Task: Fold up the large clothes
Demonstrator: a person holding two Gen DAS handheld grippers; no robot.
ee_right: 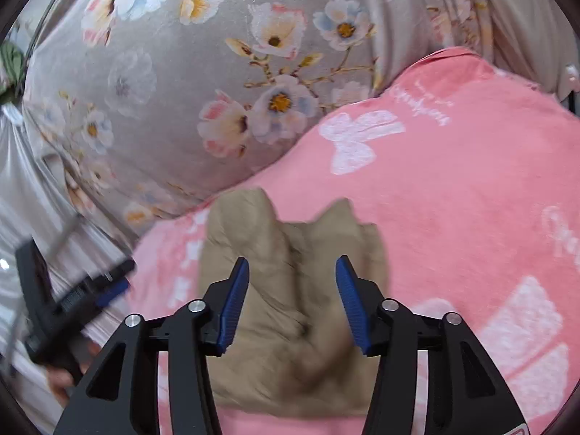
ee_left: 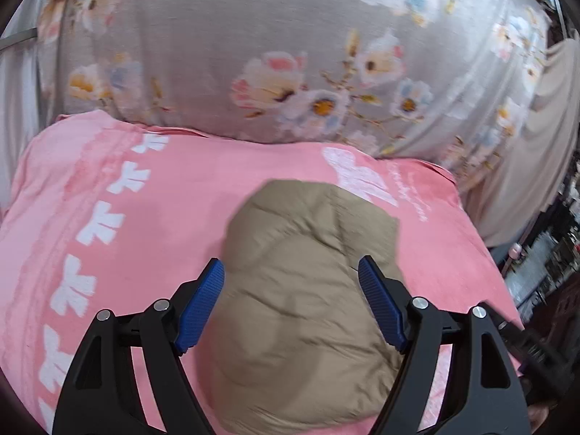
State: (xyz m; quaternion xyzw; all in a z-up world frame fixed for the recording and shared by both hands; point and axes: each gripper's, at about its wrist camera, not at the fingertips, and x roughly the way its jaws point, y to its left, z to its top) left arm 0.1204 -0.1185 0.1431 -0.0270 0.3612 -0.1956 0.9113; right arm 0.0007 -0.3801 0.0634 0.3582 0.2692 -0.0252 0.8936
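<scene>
Work surface: a pink blanket (ee_left: 145, 224) printed with white bows, spread over a bed; behind it lies a grey floral quilt (ee_left: 224, 47), with cluttered shelving dim at the right edge of the left view. The tan garment (ee_left: 311, 290), bunched into a compact bundle, rests on the pink blanket. The left gripper (ee_left: 291, 279) and right gripper (ee_right: 292, 279) both hover above the bundle, blue pads spread apart, holding nothing.

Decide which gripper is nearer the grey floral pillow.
Probably the right gripper: the floral pillow looms close ahead to its left. From the left gripper the pillow lies further off, beyond the tan garment.
</scene>
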